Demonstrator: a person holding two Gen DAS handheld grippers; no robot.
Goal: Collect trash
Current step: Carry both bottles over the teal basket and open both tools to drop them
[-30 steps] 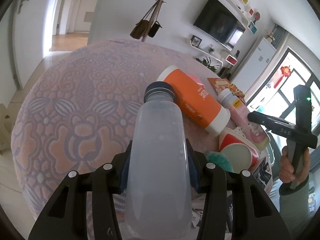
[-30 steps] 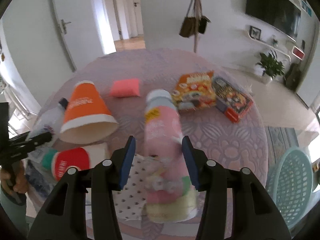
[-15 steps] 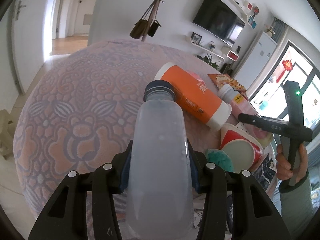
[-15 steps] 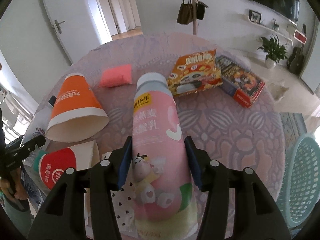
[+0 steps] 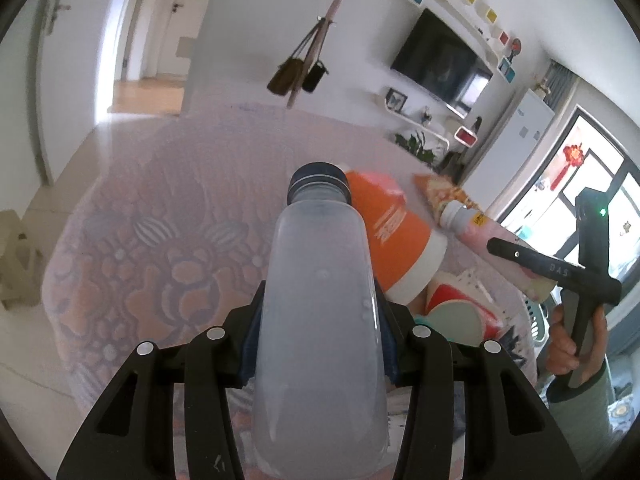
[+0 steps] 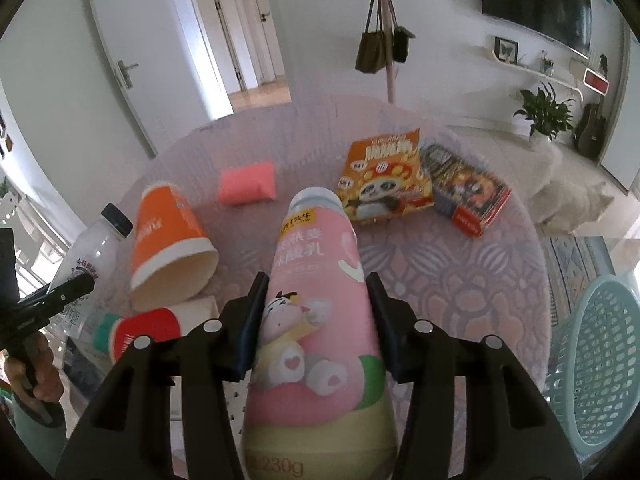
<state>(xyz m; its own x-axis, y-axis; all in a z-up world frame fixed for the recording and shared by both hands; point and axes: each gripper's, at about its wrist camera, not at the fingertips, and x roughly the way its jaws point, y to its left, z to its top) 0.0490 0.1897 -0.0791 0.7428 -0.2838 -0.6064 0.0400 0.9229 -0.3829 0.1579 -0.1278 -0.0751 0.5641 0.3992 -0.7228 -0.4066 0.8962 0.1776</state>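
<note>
Round desk (image 6: 460,280) under a pink patterned cloth, far half bare and wide open, near-left corner crowded with litter. Off the desk's right edge, lower down, a pale blue basket (image 6: 600,352) with its mouth open and clear floor beyond.

Gripped by the left gripper (image 5: 320,332): clear bottle (image 5: 320,320), long axis running straight out along the fingers (image 5: 250,344), dark cap pointing away toward the far desk edge, pads pressing both flanks at a middling spread.

Between the right gripper (image 6: 316,324) fingers (image 6: 250,324): pink yogurt bottle (image 6: 316,312), long axis forward too, white cap aimed at the snack packs, wide base nearest the camera. Closing in now, pads hard against both sides of the bottle.

Lying on its side left of it, orange paper cup (image 6: 168,240), open mouth facing the near edge. Just below, red cup (image 6: 140,332), also tipped over. Farther out, orange snack bag (image 6: 384,184) and dark box (image 6: 464,192) side by side, pink sponge (image 6: 248,182) apart to their left.
</note>
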